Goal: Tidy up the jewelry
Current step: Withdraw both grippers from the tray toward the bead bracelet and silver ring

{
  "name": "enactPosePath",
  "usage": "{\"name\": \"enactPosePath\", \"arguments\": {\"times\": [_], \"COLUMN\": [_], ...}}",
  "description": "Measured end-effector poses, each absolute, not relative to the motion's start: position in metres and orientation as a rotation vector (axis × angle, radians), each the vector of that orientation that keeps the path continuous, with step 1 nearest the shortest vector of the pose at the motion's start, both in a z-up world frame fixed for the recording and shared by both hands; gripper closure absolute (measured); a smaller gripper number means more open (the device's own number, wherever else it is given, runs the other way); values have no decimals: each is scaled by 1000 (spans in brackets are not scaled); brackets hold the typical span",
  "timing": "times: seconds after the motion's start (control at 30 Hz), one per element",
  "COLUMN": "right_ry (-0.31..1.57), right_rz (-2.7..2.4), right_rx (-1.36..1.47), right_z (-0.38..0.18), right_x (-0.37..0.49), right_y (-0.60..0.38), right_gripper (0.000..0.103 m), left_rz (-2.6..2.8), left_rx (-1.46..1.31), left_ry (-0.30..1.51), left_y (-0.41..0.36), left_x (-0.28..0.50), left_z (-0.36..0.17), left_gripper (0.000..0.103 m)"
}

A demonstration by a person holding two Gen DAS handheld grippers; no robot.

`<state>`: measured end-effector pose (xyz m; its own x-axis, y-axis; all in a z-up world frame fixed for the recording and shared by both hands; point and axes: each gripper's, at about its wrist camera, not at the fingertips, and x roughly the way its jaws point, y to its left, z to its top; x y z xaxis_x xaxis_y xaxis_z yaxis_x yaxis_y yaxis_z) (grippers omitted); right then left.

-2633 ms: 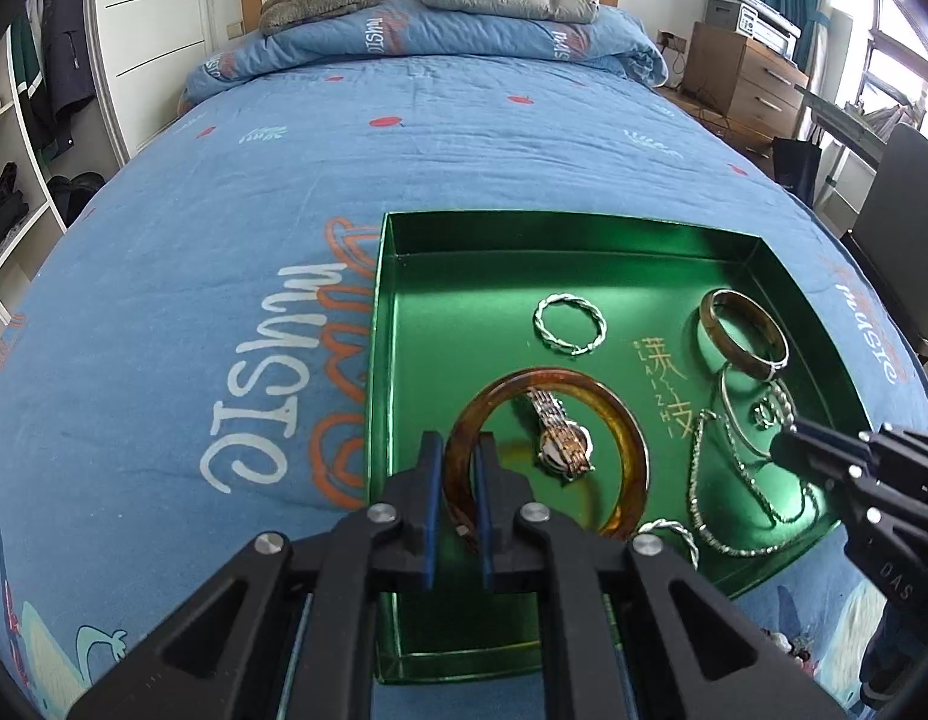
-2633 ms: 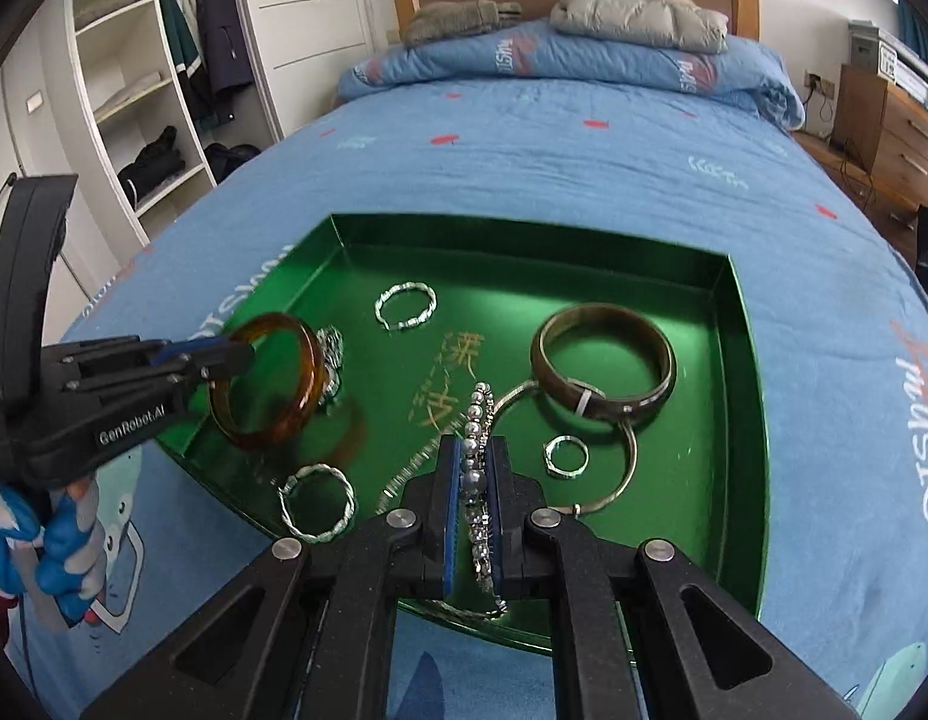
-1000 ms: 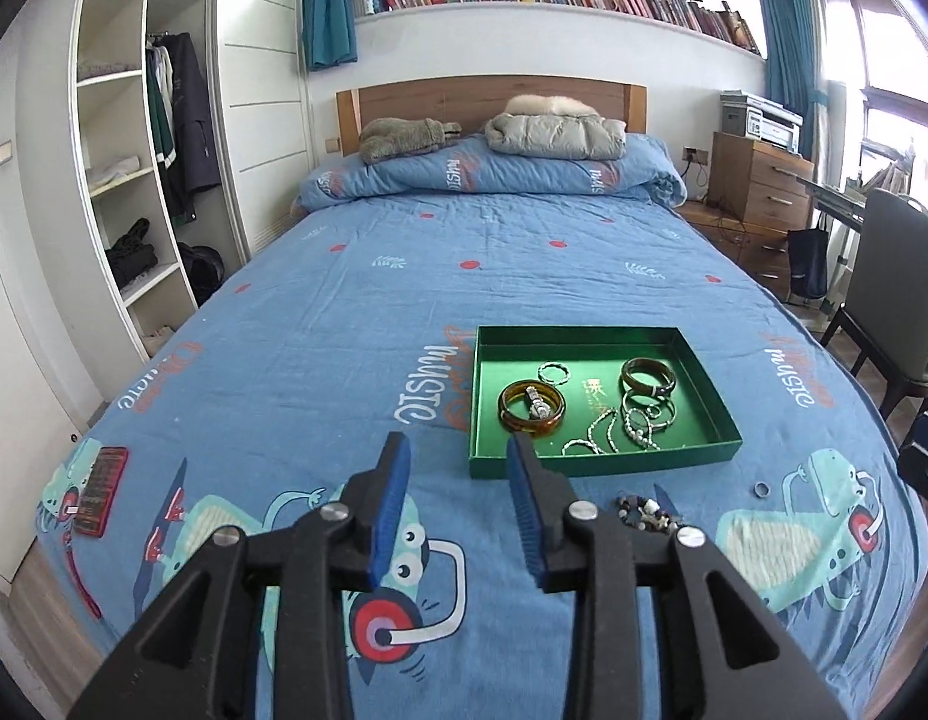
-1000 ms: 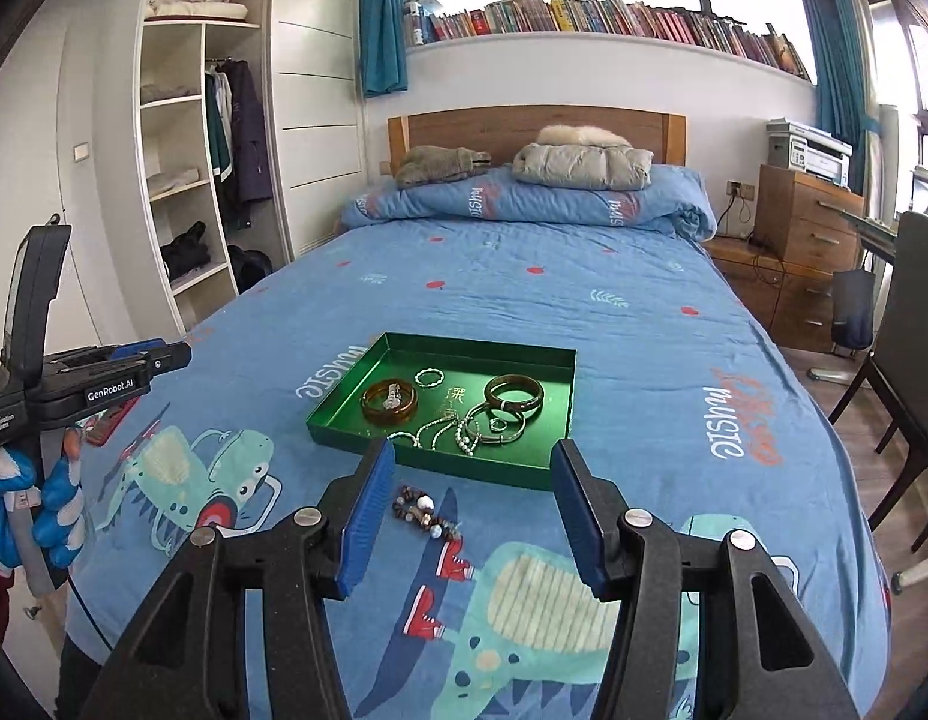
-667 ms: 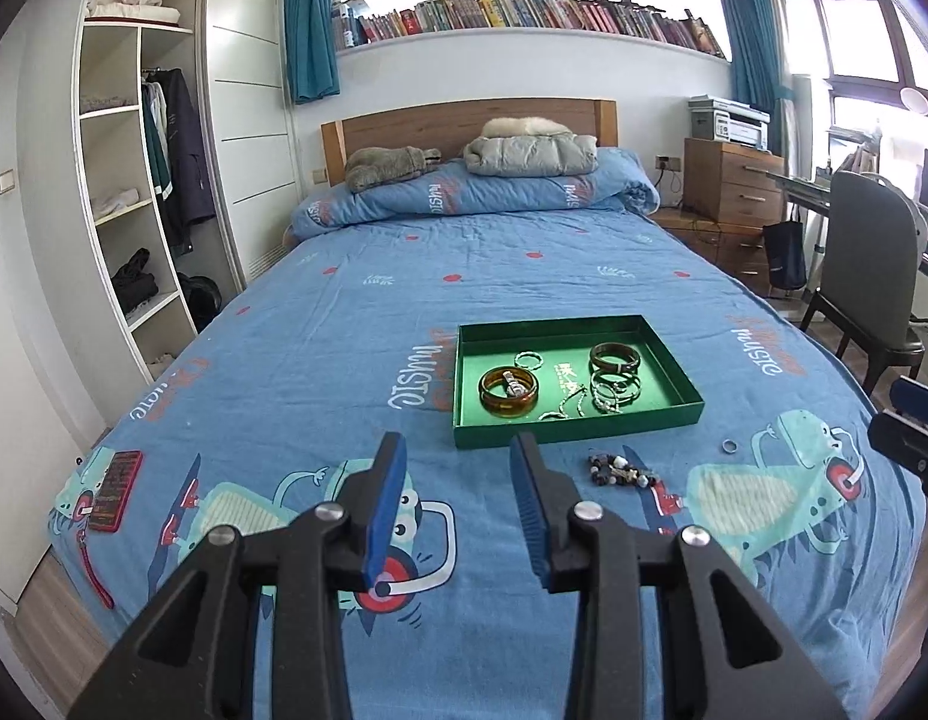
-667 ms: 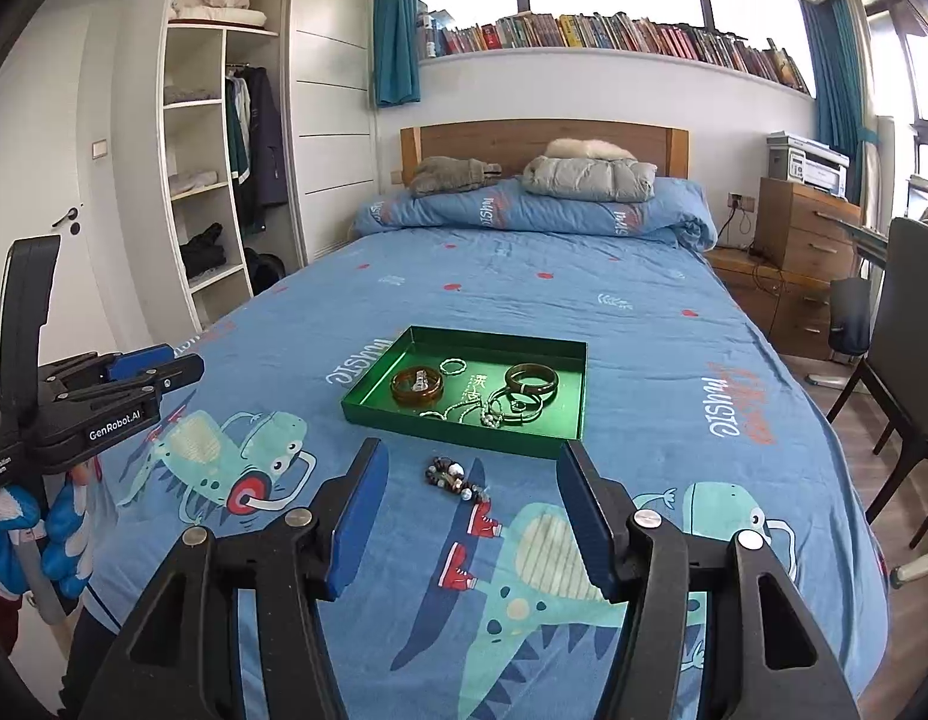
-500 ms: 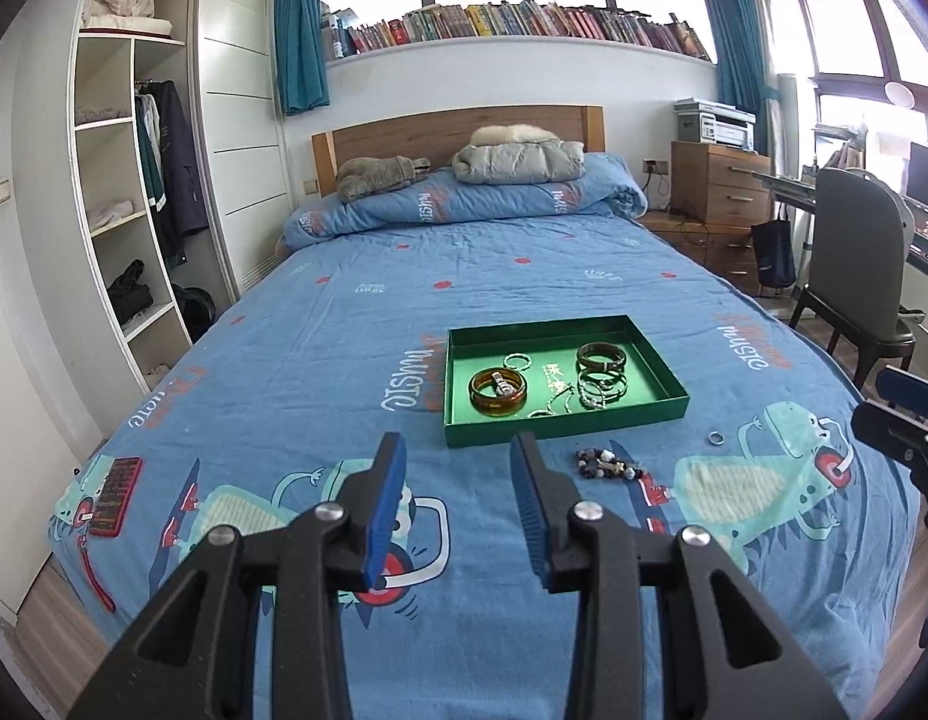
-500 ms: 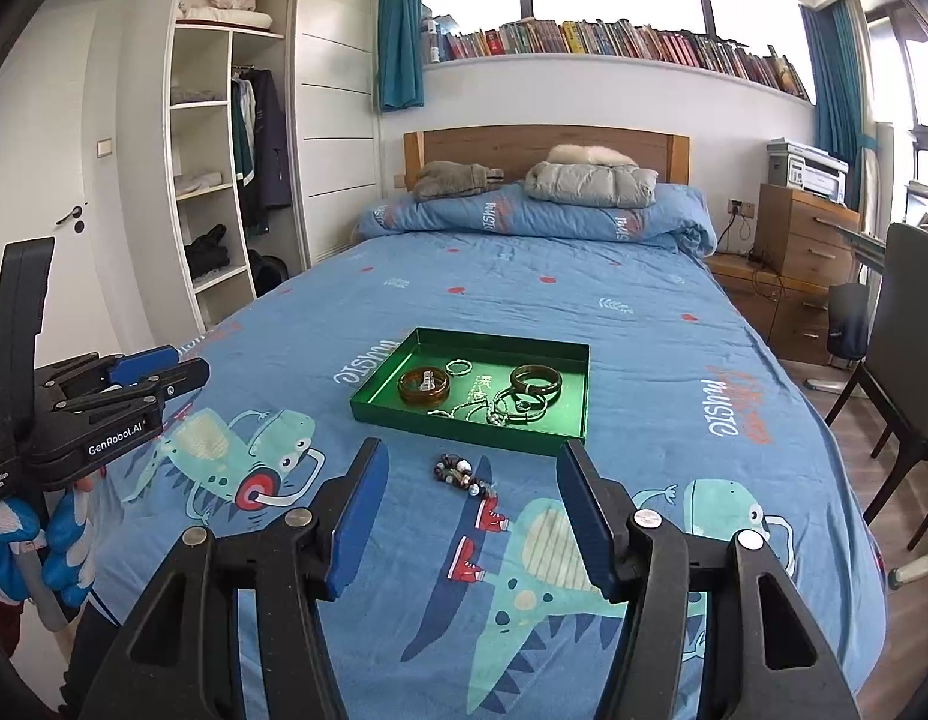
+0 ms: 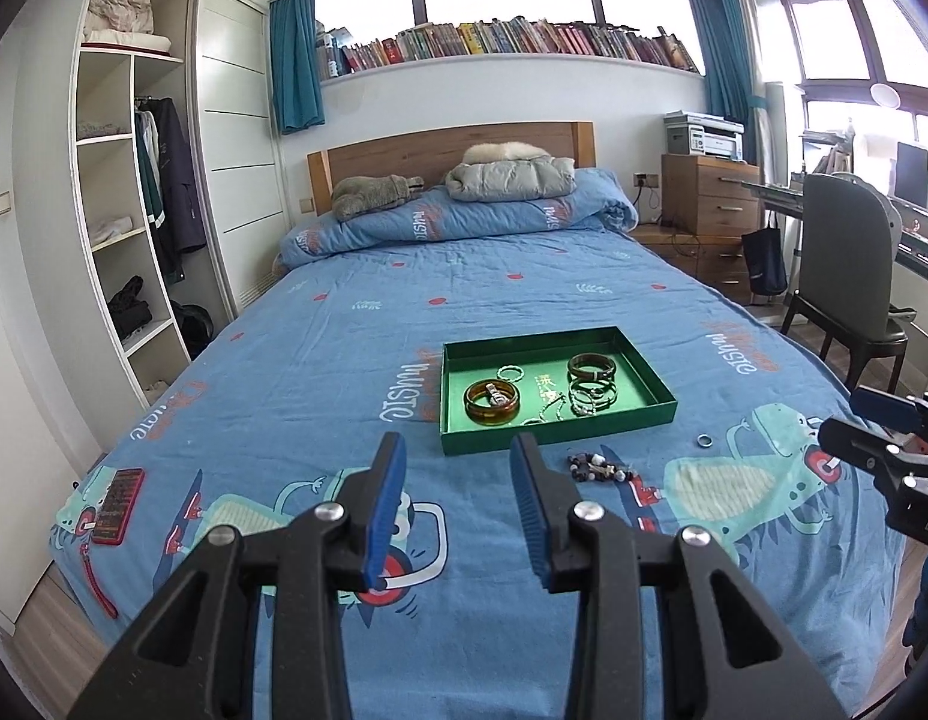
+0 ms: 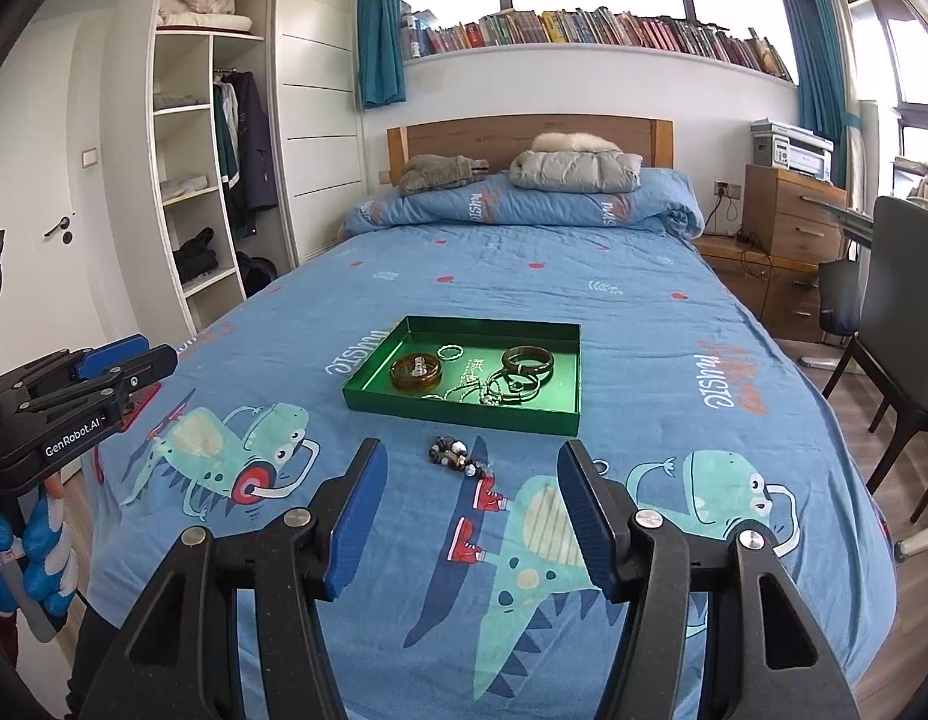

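Both tools hang over the near end of the bed with nothing in them: the left gripper [image 9: 458, 480] has its blue pads apart over the cartoon print, and the right gripper [image 10: 469, 498] stands wider apart, also empty. Held back and angled gently down like this, they take in the whole bedspread [image 9: 356, 360], which looks like a pause to pick the next piece rather than a grasp under way. Most of the jewelry already lies in the green tray [image 9: 655, 387] in the middle of the bed: an amber bangle [image 9: 491, 402] with what looks like a watch inside it, a dark bangle [image 9: 591, 366], a thin ring-shaped bracelet and a tangle of silver chains and hoops. Two pieces lie outside it, a beaded bracelet [image 10: 458, 457] on the cover just in front of the tray's near wall, and a small ring [image 9: 703, 440] further to the right. Nothing stands between the grippers and those two. A red phone [image 9: 119, 504] lies well off to the left, and a chair [image 9: 853, 276] stands beside the bed on the right.
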<state>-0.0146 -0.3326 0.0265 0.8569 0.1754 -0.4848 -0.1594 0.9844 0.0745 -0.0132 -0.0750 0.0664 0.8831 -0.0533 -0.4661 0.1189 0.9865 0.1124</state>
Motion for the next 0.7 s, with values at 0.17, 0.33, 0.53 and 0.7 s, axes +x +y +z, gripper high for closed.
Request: {"name": "enactPosePath", "arguments": {"times": [0.17, 0.33, 0.53, 0.7], "right_ry": [520, 536, 563, 575], "right_rz": [178, 176, 167, 146], "right_rx": [41, 40, 65, 91], "right_z": [22, 14, 0, -10], "right_x": [-10, -4, 6, 14], "right_y": [-336, -340, -350, -362], "right_gripper": [44, 44, 44, 35], "left_rz": [-82, -78, -75, -86], "left_rx": [133, 131, 142, 150], "left_ry": [491, 509, 540, 567], "left_y": [-75, -79, -88, -97], "left_x": [-11, -2, 11, 22], "left_z": [65, 62, 52, 41], "left_gripper": [68, 68, 68, 68]}}
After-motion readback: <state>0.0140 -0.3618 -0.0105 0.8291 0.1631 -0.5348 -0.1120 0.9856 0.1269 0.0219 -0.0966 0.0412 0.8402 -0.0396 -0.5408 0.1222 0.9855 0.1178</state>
